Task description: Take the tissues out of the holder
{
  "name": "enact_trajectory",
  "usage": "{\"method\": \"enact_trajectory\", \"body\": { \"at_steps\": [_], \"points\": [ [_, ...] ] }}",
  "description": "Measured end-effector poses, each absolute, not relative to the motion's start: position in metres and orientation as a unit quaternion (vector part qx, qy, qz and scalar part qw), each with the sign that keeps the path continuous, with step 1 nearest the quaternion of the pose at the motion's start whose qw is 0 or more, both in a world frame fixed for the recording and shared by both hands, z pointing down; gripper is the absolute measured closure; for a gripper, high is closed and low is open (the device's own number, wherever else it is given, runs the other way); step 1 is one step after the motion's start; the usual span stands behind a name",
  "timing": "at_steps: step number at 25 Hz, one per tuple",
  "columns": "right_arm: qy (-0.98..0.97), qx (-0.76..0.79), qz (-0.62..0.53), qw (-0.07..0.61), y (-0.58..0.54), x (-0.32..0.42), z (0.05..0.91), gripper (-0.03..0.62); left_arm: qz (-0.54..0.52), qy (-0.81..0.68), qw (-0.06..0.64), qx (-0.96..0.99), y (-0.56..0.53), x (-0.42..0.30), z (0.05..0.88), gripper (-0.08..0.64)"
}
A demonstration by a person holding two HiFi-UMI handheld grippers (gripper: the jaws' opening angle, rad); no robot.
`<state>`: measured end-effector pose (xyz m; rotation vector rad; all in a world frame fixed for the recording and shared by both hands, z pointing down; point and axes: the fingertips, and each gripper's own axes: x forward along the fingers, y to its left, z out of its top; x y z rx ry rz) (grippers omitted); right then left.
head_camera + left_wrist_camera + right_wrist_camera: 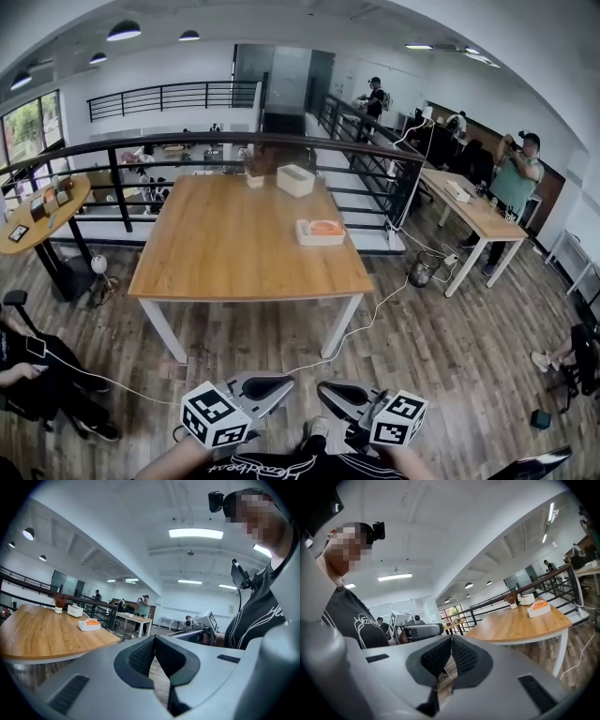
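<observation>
Holder [320, 232]: white, low and rectangular, with orange contents showing at its top. It stands on the wooden table [234, 244], near the right-hand edge, right of centre in the head view. It is well apart from both grippers. It also shows as a small object at middle left of the left gripper view [89, 624] and at upper right of the right gripper view [539, 607].

White box [295, 180]: on the same table, above the holder in the frame and apart from it, near the far edge.

Small pot [255, 178]: just left of the white box.

Left gripper [281, 384]: at bottom centre of the head view, over the wooden floor [450, 347]. Its own view shows the jaws closed tip to tip [153, 639] with nothing between them.

Right gripper [328, 389]: just beside the left one, with the tips facing each other. Its jaws are likewise pressed together [451, 639] and empty.

Railing [187, 150]: dark metal, running behind the table.

Second table [469, 206]: at right of the frame, with a person in a green top [516, 178] standing at its far end.

Cable [375, 314]: white, trailing across the floor from the table's right legs.
</observation>
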<state>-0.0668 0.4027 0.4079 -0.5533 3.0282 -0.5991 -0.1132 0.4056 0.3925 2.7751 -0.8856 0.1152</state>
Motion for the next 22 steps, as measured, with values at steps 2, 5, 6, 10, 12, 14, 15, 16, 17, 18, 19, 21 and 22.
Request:
{"method": "enact_trajectory", "body": {
  "at_steps": [2, 5, 6, 10, 12, 14, 15, 16, 17, 18, 19, 21, 22],
  "points": [
    [0.965, -0.176, -0.193, 0.003, 0.394, -0.062, 0.410, 0.575, 0.035, -0.298, 0.116, 0.947, 0.396, -0.108, 0.391, 0.547],
    [0.964, -0.178, -0.197, 0.008, 0.373, -0.050, 0.412, 0.575, 0.036, -0.297, 0.115, 0.947, 0.376, -0.095, 0.392, 0.548],
    [0.964, -0.179, -0.198, 0.009, 0.365, -0.045, 0.412, 0.575, 0.038, -0.297, 0.114, 0.947, 0.367, -0.091, 0.393, 0.548],
    [0.960, -0.187, -0.206, 0.015, 0.323, -0.021, 0.415, 0.575, 0.045, -0.290, 0.113, 0.949, 0.327, -0.067, 0.398, 0.547],
    [0.959, -0.191, -0.209, 0.018, 0.298, -0.008, 0.417, 0.575, 0.042, -0.284, 0.119, 0.951, 0.303, -0.054, 0.399, 0.548],
    [0.958, -0.192, -0.212, 0.019, 0.272, 0.005, 0.419, 0.575, 0.043, -0.278, 0.122, 0.952, 0.279, -0.039, 0.401, 0.546],
    [0.958, -0.192, -0.212, 0.020, 0.259, 0.012, 0.419, 0.575, 0.044, -0.275, 0.122, 0.953, 0.266, -0.031, 0.401, 0.547],
    [0.958, -0.193, -0.213, 0.021, 0.244, 0.019, 0.419, 0.575, 0.046, -0.272, 0.122, 0.954, 0.253, -0.024, 0.402, 0.547],
    [0.957, -0.192, -0.214, 0.023, 0.230, 0.025, 0.419, 0.575, 0.048, -0.270, 0.121, 0.954, 0.239, -0.016, 0.402, 0.548],
    [0.957, -0.192, -0.215, 0.025, 0.216, 0.032, 0.418, 0.575, 0.050, -0.270, 0.121, 0.954, 0.225, -0.009, 0.402, 0.547],
    [0.957, -0.191, -0.216, 0.027, 0.202, 0.039, 0.417, 0.575, 0.051, -0.270, 0.123, 0.954, 0.212, -0.002, 0.402, 0.547],
    [0.957, -0.189, -0.217, 0.031, 0.175, 0.054, 0.415, 0.575, 0.052, -0.271, 0.125, 0.953, 0.185, 0.013, 0.399, 0.546],
    [0.957, -0.188, -0.217, 0.034, 0.162, 0.061, 0.413, 0.575, 0.052, -0.271, 0.125, 0.953, 0.172, 0.020, 0.397, 0.546]
  ]
}}
